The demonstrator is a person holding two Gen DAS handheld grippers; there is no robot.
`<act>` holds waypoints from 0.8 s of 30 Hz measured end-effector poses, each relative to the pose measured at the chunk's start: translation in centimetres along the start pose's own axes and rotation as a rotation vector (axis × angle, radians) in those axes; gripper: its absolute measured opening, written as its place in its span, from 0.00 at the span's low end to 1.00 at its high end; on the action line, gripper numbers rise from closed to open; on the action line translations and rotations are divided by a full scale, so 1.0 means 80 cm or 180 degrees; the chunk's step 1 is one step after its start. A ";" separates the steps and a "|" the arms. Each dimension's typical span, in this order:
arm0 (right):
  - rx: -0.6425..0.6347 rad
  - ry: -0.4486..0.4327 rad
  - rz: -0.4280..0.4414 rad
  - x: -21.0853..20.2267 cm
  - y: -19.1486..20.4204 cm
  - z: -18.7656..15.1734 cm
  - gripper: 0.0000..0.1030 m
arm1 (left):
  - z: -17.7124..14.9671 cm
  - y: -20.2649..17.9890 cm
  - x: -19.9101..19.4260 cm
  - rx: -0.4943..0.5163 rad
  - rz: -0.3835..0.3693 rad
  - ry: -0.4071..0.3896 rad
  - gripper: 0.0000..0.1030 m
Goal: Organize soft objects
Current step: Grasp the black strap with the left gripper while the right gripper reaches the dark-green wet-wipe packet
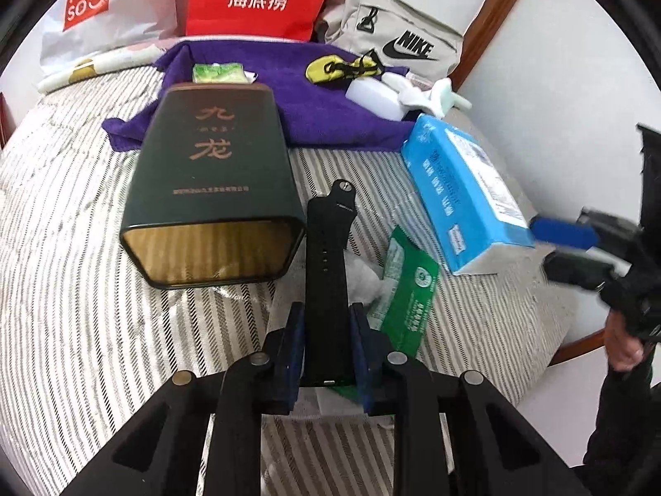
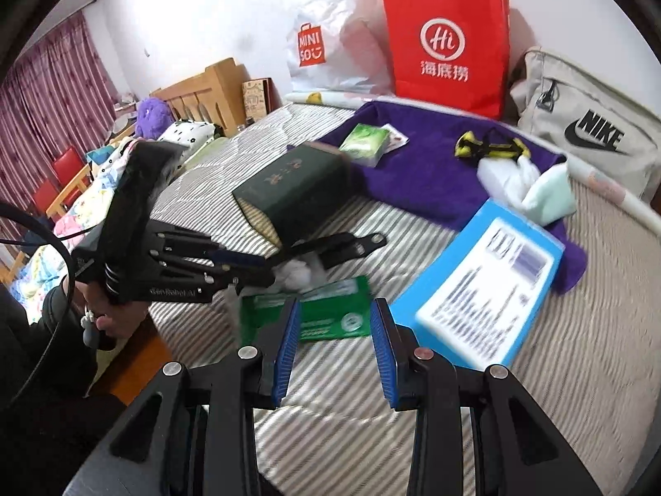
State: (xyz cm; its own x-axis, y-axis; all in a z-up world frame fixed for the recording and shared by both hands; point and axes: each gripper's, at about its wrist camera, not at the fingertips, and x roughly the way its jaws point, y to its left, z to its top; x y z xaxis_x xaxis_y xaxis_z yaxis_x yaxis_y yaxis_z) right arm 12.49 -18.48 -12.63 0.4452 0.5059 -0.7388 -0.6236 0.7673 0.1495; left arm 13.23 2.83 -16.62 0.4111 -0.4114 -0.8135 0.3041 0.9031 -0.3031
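Note:
A black watch strap [image 1: 330, 248] runs lengthwise between the blue pads of my left gripper [image 1: 326, 318], which is shut on it. The same strap [image 2: 351, 246] sticks out of the left gripper [image 2: 268, 266] in the right wrist view. Beside it a dark green tin [image 1: 215, 190] lies on its side, open end towards me. Under the strap are a white cotton wad [image 1: 363, 277] and a green packet [image 1: 407, 289]. My right gripper [image 2: 334, 322] is open and holds nothing, hovering over the near edge of the green packet [image 2: 326, 310], left of a blue tissue pack [image 2: 483, 289].
All this lies on a striped bed [image 1: 82, 289]. A purple towel [image 2: 421, 165] behind carries a green tissue pack [image 2: 365, 140], a yellow-black pouch [image 2: 487, 146] and white cloths [image 2: 512, 177]. Red bag [image 2: 446, 41], white bag [image 2: 330, 37] and Nike bag [image 2: 595, 132] line the wall.

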 end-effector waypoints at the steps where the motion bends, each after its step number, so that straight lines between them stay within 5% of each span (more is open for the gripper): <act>1: 0.0016 0.0021 0.0014 0.004 0.003 -0.003 0.34 | -0.002 0.000 -0.005 0.0006 0.0014 -0.0016 0.20; 7: 0.0114 0.0207 0.0100 0.039 0.020 -0.019 0.36 | -0.023 0.004 -0.025 0.0000 0.0063 -0.0058 0.20; 11: 0.0171 0.0246 0.0017 0.058 0.033 -0.029 0.52 | -0.035 0.010 -0.038 -0.0030 0.0090 -0.0101 0.20; 24: 0.1012 0.0447 -0.0099 0.103 0.025 -0.025 0.53 | -0.067 0.029 -0.068 -0.0071 0.0154 -0.0241 0.19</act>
State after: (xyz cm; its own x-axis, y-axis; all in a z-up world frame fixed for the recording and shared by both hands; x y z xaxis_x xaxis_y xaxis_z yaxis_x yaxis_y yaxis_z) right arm 13.62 -13.56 -19.77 0.3543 0.4382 -0.8261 -0.3700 0.8770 0.3066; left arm 7.06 7.81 -15.57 0.4889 -0.3745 -0.7879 0.2634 0.9244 -0.2760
